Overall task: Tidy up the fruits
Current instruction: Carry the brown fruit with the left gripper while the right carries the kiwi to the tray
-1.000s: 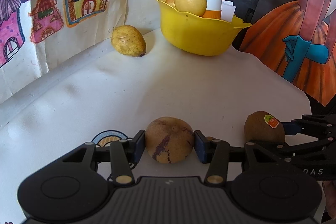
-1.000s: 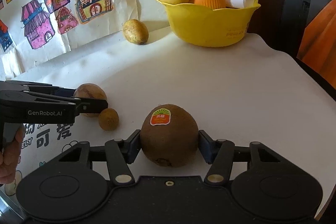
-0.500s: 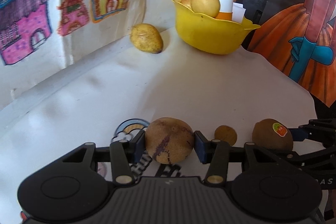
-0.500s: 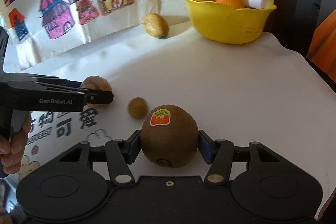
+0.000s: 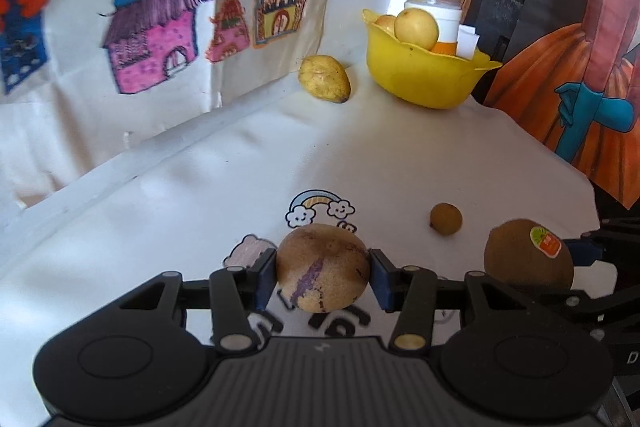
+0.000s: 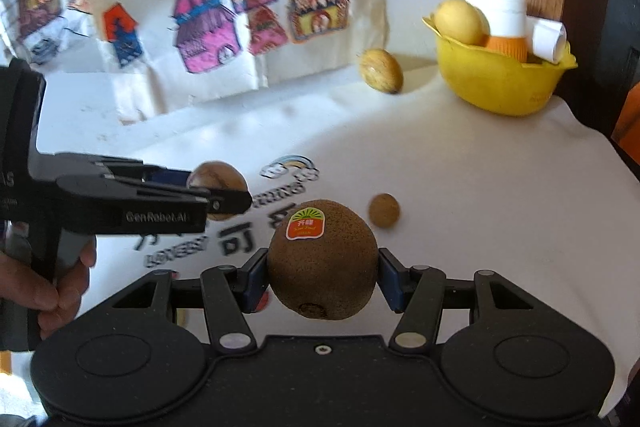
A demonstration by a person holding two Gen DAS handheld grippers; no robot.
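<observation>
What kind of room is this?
Probably a home, perhaps a child's corner: coloured house drawings taped to the wall, a cartoon-printed white tablecloth, and a yellow bowl holding fruit.

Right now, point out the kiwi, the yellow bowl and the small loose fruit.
kiwi [image 6: 322, 267], right wrist view, middle of its skin.
yellow bowl [image 5: 420, 77], left wrist view, front wall.
small loose fruit [image 5: 445, 219], left wrist view, its centre.

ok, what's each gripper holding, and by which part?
Left gripper clamps the brown purple-streaked fruit by its sides. Right gripper clamps the kiwi by its sides, sticker up.
</observation>
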